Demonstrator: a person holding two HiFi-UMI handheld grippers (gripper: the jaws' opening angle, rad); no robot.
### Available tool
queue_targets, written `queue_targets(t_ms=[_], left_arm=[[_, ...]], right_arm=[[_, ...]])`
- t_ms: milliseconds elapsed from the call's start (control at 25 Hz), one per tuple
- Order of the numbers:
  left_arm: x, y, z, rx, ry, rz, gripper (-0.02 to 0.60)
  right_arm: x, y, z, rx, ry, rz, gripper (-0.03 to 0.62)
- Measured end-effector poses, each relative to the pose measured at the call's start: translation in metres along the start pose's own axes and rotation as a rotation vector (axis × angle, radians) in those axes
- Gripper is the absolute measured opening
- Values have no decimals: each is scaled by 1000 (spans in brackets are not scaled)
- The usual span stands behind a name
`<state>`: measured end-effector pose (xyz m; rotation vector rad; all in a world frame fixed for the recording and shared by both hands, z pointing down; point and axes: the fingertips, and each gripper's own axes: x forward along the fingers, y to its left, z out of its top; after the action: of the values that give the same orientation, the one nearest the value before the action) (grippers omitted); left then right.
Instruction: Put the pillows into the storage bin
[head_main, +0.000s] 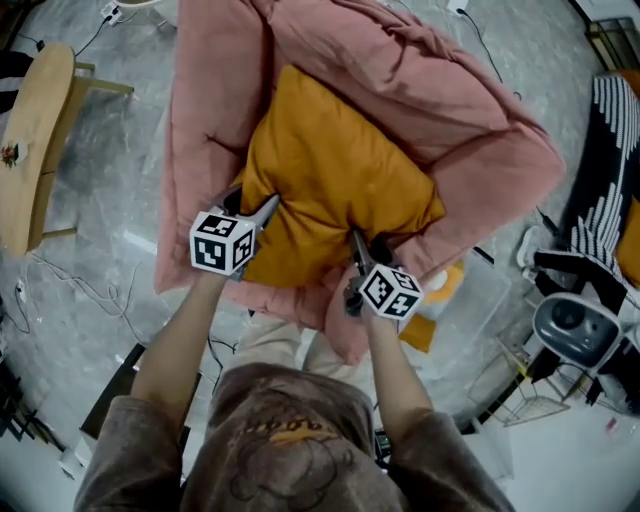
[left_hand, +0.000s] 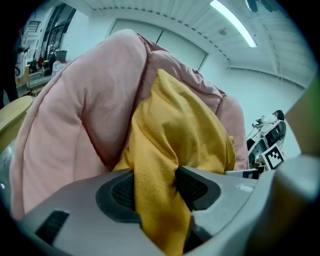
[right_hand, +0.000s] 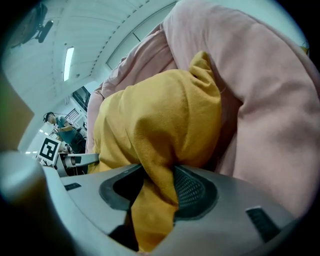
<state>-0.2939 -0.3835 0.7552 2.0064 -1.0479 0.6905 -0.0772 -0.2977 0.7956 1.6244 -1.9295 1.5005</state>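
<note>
Bright and even, lit from a ceiling strip light (left_hand: 232, 22) overhead. Only soft, weak shadows. Strong fisheye bending and dark round corners in both gripper views. Nearest parts slightly blurred.

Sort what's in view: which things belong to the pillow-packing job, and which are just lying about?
Job: yellow pillow, clamped by left claw and right claw; pink pillow beneath it; what looks like a clear bin at the person's right.
Lying about: wooden table; floor cables; wire rack; striped cloth.
</note>
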Motion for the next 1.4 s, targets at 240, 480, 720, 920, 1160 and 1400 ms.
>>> queue_targets(t_ms=[240,480,720,920,1160,1400], left_arm=[[-11,-10,1,-3,8,26,149],[-30,-21,4,-18,-9,39,95],[-73,-34,29,-32,-66,49,91],[-120,-60,63,-22,-126,45,94],[-170,-109,120,56,-213,13,95],[-199,-169,156,130,-269,-56,100]], right_arm=[[-11,4,2,-36,19,-16,111],[-25,11,2,-35,21,-19,37],[-52,41,27,-35,-13,37,31],[-94,74,67,-71,-79,78,31],[-155,103,115,-97,-167,109,32],[-227,105,147,-105,-268,100,32]])
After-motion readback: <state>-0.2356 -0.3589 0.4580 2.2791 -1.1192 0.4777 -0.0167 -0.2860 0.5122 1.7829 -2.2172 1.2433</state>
